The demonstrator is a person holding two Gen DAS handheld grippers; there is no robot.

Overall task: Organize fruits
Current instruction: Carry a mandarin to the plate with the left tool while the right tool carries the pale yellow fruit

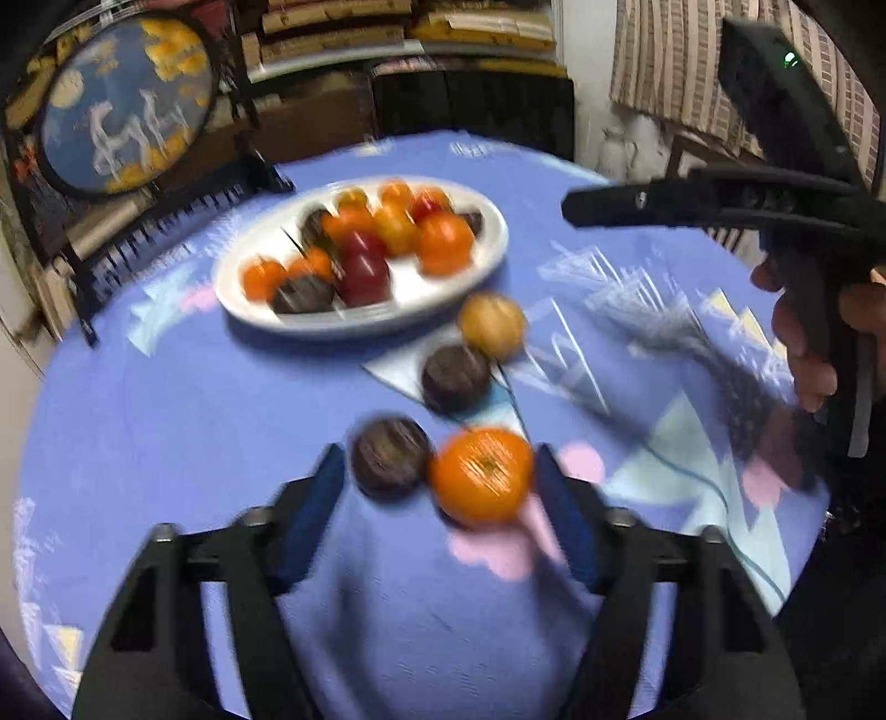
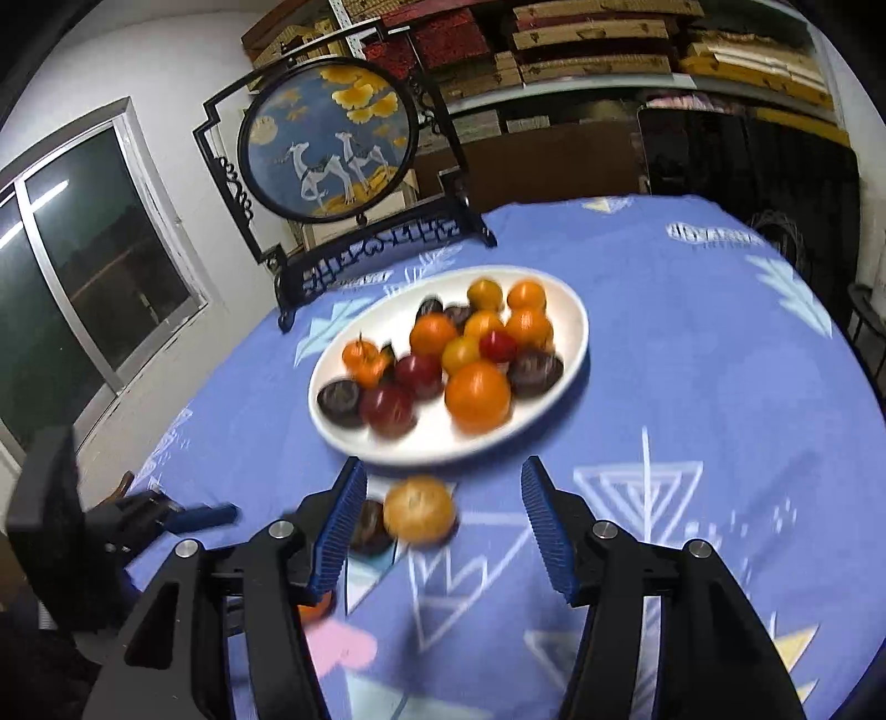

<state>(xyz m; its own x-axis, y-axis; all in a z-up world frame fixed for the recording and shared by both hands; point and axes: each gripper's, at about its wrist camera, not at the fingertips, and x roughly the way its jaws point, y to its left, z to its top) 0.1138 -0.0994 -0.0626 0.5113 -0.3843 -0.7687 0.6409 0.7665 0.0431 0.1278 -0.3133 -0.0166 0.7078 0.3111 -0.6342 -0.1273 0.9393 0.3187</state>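
A white oval plate (image 1: 487, 219) (image 2: 576, 327) holds several orange, red and dark purple fruits. Loose on the blue tablecloth in the left wrist view lie an orange (image 1: 480, 475), two dark purple fruits (image 1: 390, 457) (image 1: 455, 378) and a tan-yellow fruit (image 1: 492, 325). My left gripper (image 1: 437, 515) is open, with the orange and the near purple fruit between its fingertips. My right gripper (image 2: 443, 526) is open just above the tan-yellow fruit (image 2: 420, 510), with a purple fruit (image 2: 370, 526) beside its left finger. The right gripper also shows in the left wrist view (image 1: 603, 206).
A round painted screen on a black stand (image 1: 124, 111) (image 2: 332, 138) stands at the table's far left edge. Shelves of stacked boxes (image 2: 581, 50) are behind the table. A window (image 2: 83, 266) is to the left.
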